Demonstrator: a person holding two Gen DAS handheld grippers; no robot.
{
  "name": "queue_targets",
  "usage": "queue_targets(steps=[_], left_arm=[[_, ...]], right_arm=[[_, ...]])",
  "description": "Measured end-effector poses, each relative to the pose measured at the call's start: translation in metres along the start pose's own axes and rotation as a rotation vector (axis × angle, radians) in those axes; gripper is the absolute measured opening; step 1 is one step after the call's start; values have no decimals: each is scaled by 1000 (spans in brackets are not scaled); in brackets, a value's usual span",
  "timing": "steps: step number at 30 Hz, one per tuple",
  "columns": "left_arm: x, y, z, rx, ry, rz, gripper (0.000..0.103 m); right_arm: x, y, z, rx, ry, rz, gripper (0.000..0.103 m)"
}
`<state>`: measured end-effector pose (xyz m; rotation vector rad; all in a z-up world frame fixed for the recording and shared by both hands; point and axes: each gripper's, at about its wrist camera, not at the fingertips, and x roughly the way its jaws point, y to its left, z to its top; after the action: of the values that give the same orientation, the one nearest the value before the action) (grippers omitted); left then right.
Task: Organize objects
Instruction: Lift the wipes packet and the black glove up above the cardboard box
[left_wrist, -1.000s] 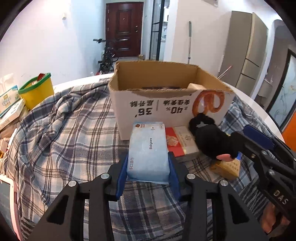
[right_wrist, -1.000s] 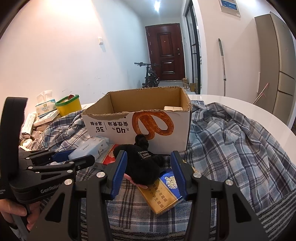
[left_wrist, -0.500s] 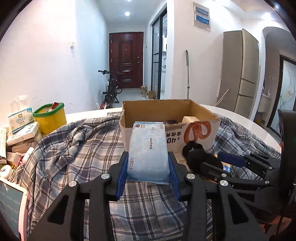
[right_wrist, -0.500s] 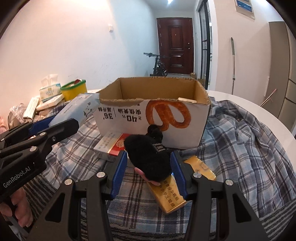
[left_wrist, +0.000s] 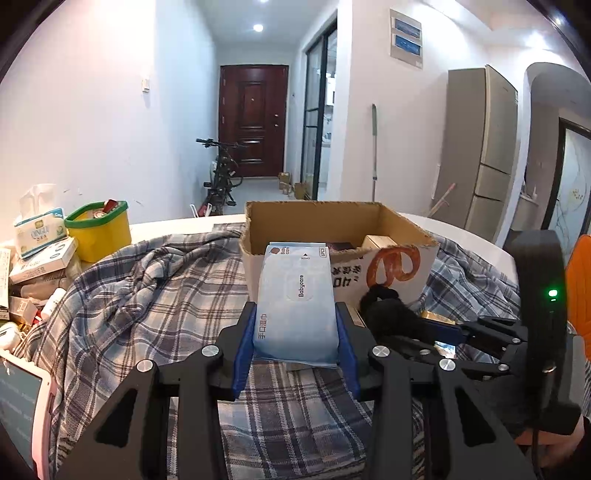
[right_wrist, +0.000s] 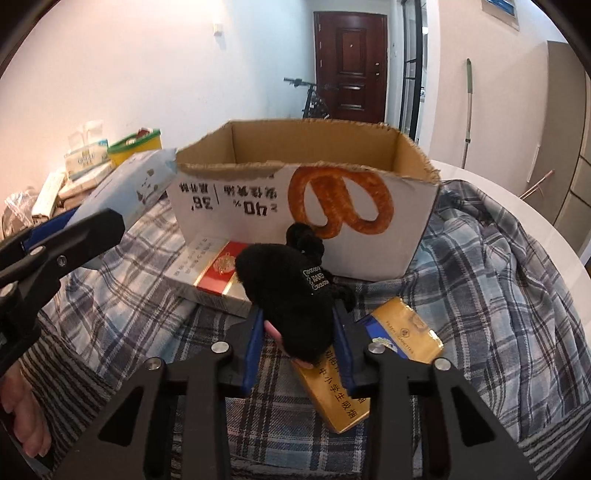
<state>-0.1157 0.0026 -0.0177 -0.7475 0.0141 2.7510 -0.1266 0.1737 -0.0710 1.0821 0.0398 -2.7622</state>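
Note:
My left gripper (left_wrist: 295, 328) is shut on a pale blue pack of wet wipes (left_wrist: 297, 295), held up in front of the cardboard box (left_wrist: 406, 230). The right wrist view shows the pack (right_wrist: 136, 184) at the box's left corner. My right gripper (right_wrist: 297, 332) is low over the cloth, its jaws closing on a black plush toy (right_wrist: 291, 291). The blue pads press on the toy's sides. The toy (left_wrist: 391, 314) lies just before the box's printed front wall (right_wrist: 258, 206). Inside the box I see a small carton and a dark item.
A plaid cloth (left_wrist: 147, 295) covers the white round table (right_wrist: 524, 192). A gold carton (right_wrist: 402, 332) and a red and white carton (right_wrist: 210, 273) lie by the toy. A yellow tub (left_wrist: 98, 229) and tissue boxes (left_wrist: 38, 229) stand at the left.
My left gripper has raised the wipes pack and tilted upward, so the pack now stands before the box rim. The right gripper's jaws have narrowed onto the black toy.

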Motion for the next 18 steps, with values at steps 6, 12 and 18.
queue_targets(steps=[6,12,18], left_arm=[[-14,11,1,-46,-70,1,43],[-26,15,3,-61,-132,25,43],[-31,12,4,-44,-163,35,43]], right_arm=[[-29,-6,-2,31,-142,-10,32],[-49,-12,-1,74,-259,-25,32],[-78,-1,-4,27,-435,-86,32]])
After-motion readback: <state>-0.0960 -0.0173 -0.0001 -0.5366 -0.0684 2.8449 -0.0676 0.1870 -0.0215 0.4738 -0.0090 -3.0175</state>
